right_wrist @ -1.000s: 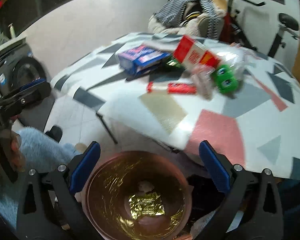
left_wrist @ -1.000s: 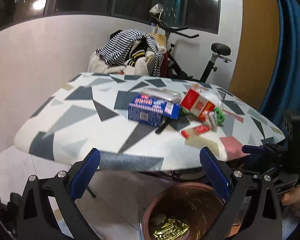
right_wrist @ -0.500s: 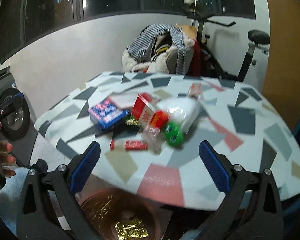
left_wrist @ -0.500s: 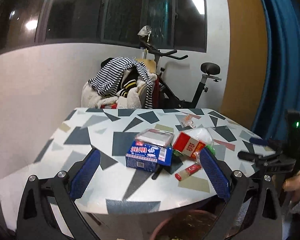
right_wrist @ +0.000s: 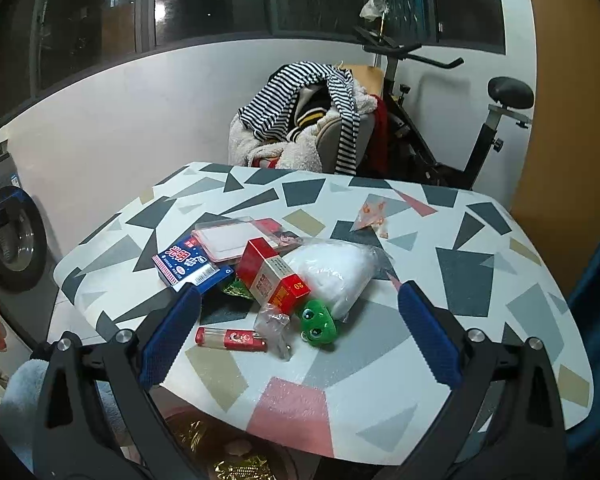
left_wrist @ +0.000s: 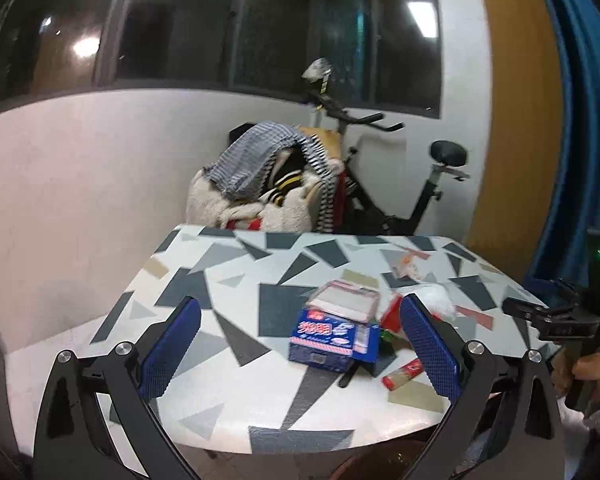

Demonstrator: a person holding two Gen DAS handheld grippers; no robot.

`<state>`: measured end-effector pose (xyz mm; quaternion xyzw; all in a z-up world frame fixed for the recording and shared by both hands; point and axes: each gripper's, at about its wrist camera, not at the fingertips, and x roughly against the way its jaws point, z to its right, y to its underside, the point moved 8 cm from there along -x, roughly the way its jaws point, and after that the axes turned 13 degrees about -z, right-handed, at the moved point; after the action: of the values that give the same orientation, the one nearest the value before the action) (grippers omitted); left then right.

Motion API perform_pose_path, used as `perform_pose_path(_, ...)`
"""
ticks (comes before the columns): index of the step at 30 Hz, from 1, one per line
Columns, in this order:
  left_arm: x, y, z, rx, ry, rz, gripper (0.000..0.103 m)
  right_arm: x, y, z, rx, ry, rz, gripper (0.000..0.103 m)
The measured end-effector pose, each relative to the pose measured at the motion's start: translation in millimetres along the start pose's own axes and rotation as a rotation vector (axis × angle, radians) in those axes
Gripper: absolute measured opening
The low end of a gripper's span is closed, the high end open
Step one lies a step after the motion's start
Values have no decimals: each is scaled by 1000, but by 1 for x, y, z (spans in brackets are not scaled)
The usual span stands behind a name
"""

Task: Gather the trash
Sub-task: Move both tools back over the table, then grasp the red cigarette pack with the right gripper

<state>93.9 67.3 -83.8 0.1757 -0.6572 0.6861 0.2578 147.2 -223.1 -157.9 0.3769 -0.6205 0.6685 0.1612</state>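
Observation:
Litter lies in a cluster on the patterned table [right_wrist: 468,280]: a blue box [right_wrist: 188,262] [left_wrist: 332,338], a red carton [right_wrist: 272,276], a white plastic bag [right_wrist: 336,268], a green frog toy [right_wrist: 318,322], a red tube [right_wrist: 230,338] [left_wrist: 404,372], a clear wrapper [right_wrist: 274,326] and an orange wrapper [right_wrist: 374,214]. My right gripper [right_wrist: 300,340] hovers open above the table's near edge, in front of the cluster. My left gripper [left_wrist: 300,352] is open too, at the table's left front, empty. A brown bin [right_wrist: 236,452] with gold foil sits under the edge.
A chair piled with striped clothes [right_wrist: 312,120] and an exercise bike [right_wrist: 440,120] stand behind the table. A washing machine [right_wrist: 8,240] is at the left, a blue curtain [left_wrist: 580,140] at the right. A hand [left_wrist: 588,364] holds the other gripper.
Both grippers have risen from over the bin to above table height, so the tabletop litter now fills the views and the bin has dropped almost out of sight.

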Motion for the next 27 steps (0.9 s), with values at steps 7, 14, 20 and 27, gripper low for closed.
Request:
perform_pose_path(7, -27, 5, -10, 16, -19, -56, 97, -17, -6, 9, -10, 1, -15, 97)
perform_pose_path(14, -51, 10, -14, 21, -14, -94, 97, -42, -14, 14, -17, -6, -27, 97)
perform_pose_path(20, -72, 19, -24, 100, 41, -148, 97, -78, -22, -7, 99, -36, -79, 87)
perform_pose_path(27, -84, 25, -19, 108, 77, -181, 97, -123, -34, -36, 256, -63, -163, 73)
